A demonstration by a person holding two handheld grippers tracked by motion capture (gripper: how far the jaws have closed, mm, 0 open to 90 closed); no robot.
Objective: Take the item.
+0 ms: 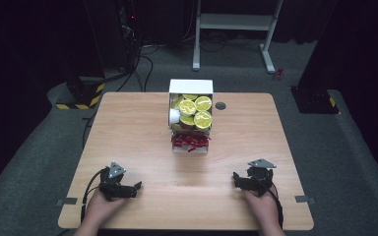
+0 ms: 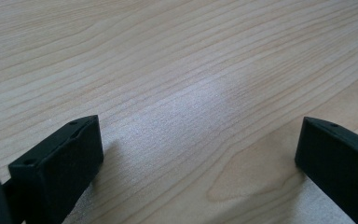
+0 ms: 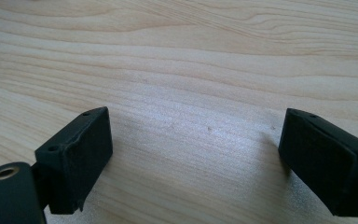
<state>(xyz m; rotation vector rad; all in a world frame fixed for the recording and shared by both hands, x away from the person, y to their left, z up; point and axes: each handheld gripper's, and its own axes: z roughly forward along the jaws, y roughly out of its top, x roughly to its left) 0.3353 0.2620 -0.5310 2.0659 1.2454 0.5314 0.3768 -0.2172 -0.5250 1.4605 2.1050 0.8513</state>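
1. two grippers rest low on the wooden table [image 1: 142, 132], one in each hand, and both hold nothing.
2. left gripper [image 1: 137, 187]: its jaws stand wide apart. in the left gripper view the left gripper [image 2: 200, 140] shows bare wood grain between the two black pads, with a pale sheen on the table [image 2: 182, 56] just ahead of the gap. nothing touches either pad.
3. right gripper [image 1: 236, 178]: its jaws are likewise spread wide. in the right gripper view the right gripper [image 3: 196, 135] has plain table [image 3: 191, 46] between the pads, and a few tiny specks on the wood just beyond the gap.
4. from the high view, each gripper's jaws point inward, toward the other gripper; a broad stretch of bare table lies between the two jaw sets.
5. a grey three-cornered plate sits on top of each gripper, and a dark cable trails back from each past the person's hand toward the near edge.
6. well ahead of both jaw sets, and roughly midway between them, stands a white box [image 1: 191, 87]. it is well apart from either gripper.
7. inside the box lie round yellow-green lidded cups [image 1: 203, 119], packed touching one another, with a white one [image 1: 174, 116] at the side nearer the left gripper.
8. at the end of the box nearest the jaws lies a heap of red wrapped pieces [image 1: 190, 141]; what they are is too small to tell.
9. just beyond the box on the right gripper's side is a dark round grommet [image 1: 220, 105] in the tabletop.
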